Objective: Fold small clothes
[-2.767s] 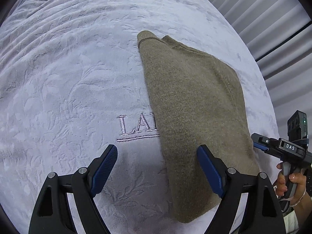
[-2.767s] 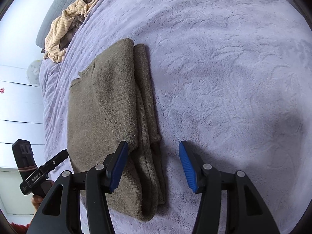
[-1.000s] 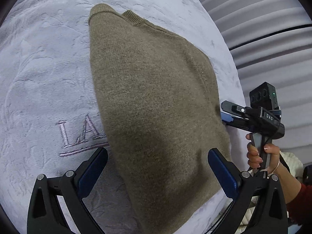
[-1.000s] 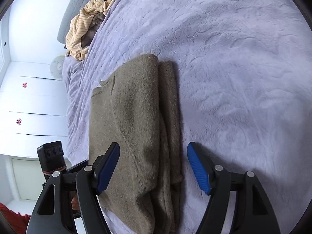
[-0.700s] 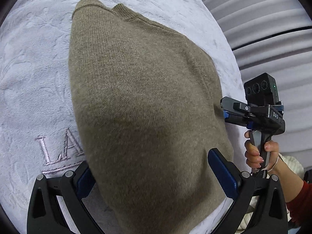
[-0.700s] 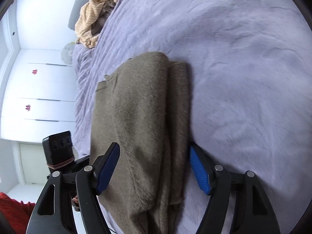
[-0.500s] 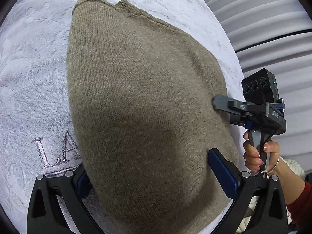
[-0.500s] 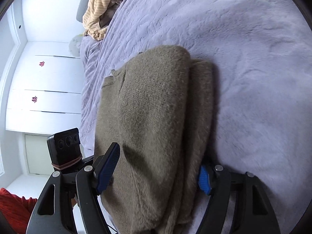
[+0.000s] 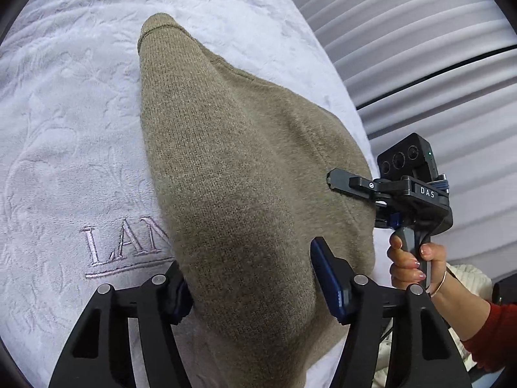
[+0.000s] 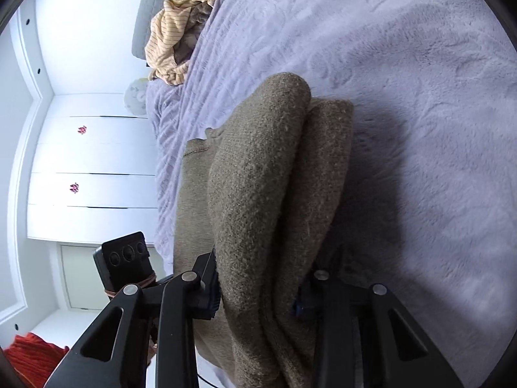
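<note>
A folded olive-brown knit sweater [image 9: 245, 168] lies on a lavender plush blanket [image 9: 64, 113]. My left gripper [image 9: 255, 278] has closed on the sweater's near edge, which bulges up between the blue pads. My right gripper [image 10: 255, 287] has closed on the thick folded side of the sweater [image 10: 265, 174], with cloth bunched between its fingers. The right gripper also shows in the left wrist view [image 9: 404, 190], held by a hand at the sweater's right edge. The near end of the sweater is raised off the blanket.
The blanket bears embroidered letters "LAN" [image 9: 126, 242]. A crumpled yellow striped garment [image 10: 181, 26] lies at the far end of the bed. White drawers [image 10: 90, 168] stand to the left of the bed, and a ribbed white wall [image 9: 436, 48] to the right.
Both grippers moved in over the sweater's near end and narrowed their jaws onto it. The sweater's near end has lifted and bunched between the pads.
</note>
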`<act>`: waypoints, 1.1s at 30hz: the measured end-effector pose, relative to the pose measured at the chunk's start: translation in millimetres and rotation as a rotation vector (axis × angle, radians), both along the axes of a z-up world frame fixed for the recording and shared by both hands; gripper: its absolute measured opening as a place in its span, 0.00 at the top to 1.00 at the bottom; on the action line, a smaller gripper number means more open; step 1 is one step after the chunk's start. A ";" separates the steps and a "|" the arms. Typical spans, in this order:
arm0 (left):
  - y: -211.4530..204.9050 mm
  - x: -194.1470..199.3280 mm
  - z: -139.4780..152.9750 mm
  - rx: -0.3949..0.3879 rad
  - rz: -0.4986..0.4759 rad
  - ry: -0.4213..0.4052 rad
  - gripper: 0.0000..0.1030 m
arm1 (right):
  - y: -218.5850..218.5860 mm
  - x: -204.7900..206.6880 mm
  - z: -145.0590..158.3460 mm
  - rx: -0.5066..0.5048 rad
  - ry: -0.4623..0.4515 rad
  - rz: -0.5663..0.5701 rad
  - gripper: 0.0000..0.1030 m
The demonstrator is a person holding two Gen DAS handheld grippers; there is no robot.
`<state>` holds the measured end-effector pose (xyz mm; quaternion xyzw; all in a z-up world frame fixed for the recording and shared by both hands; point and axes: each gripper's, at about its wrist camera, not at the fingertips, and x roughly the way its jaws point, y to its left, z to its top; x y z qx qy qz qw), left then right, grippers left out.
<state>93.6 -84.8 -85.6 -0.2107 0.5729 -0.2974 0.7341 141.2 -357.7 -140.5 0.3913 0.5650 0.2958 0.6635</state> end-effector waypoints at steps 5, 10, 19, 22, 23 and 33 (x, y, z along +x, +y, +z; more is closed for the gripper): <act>27.2 -15.5 26.9 -0.020 0.021 -0.015 0.37 | 14.9 -6.1 27.3 0.015 -0.013 0.010 0.66; 53.7 -39.6 46.7 0.002 0.033 -0.022 0.37 | 40.5 -19.6 55.7 0.028 -0.020 0.038 0.66; 99.1 -95.4 47.5 0.080 0.079 0.037 0.37 | 110.5 -55.6 63.6 0.046 0.007 0.106 0.66; 108.3 -113.5 39.1 0.101 0.091 0.053 0.37 | 132.2 -67.2 55.3 0.058 0.030 0.120 0.65; 111.5 -118.2 35.2 0.107 0.096 0.057 0.37 | 137.3 -71.5 52.8 0.057 0.034 0.125 0.65; 147.4 -134.4 -1.3 0.208 0.189 0.160 0.29 | 174.2 -63.7 17.6 -0.121 0.095 0.145 0.62</act>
